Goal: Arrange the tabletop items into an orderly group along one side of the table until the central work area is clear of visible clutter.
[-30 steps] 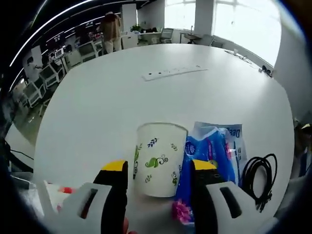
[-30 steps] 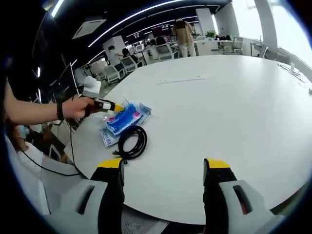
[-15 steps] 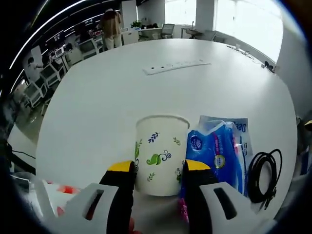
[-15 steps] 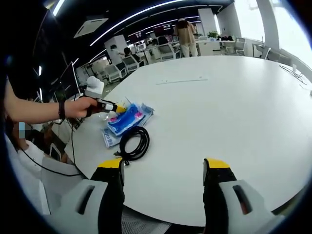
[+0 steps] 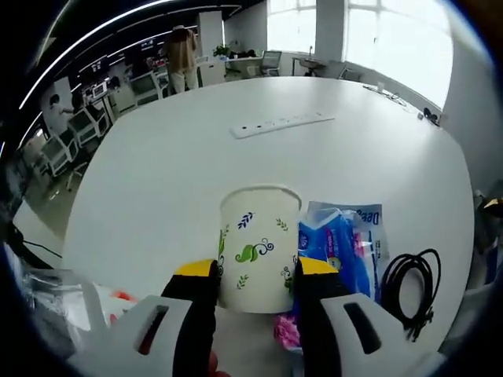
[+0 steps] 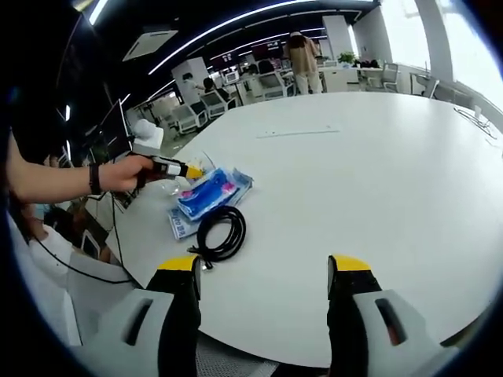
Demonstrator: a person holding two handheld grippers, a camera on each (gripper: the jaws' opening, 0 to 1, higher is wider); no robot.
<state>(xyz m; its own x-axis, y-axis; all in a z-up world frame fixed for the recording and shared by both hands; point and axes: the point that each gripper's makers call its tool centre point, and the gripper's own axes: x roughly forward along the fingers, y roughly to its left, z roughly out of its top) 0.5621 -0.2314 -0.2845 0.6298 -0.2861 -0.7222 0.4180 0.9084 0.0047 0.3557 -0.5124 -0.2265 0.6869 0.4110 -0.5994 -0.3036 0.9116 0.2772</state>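
Two jaws are pinching in on the paper cup [image 5: 257, 250] right now: the left gripper [image 5: 246, 276] is clamping the cup's lower wall, yellow tips pressing against both sides, cup standing upright with its long axis running straight up from the table [image 5: 157, 165]. It is sitting dead ahead of the tongs, between them, near the table's close edge.

Just beside the cup, on its right in the left gripper view, the blue tissue pack [image 5: 339, 253] is lying flat, and it looks to be touching the cup's base, though I cannot tell for certain. Beyond the pack, the coiled black cable [image 5: 409, 287] is resting close to the rim. Further out toward the middle, the white power strip [image 5: 281, 123] is lying well apart from this cluster.

Over on the other side, the right gripper [image 6: 263, 271] is hanging released, jaws spread wide with nothing between them, hovering at the table's near rim. From there the person's hand [image 6: 126, 174] is showing, holding the left tongs by the pack.

Judging the coming move: the left hand is already on the cup, so any shift of it belongs to that side; the pack is crowding the right-hand jaw, so a slide that way would likely nudge it.
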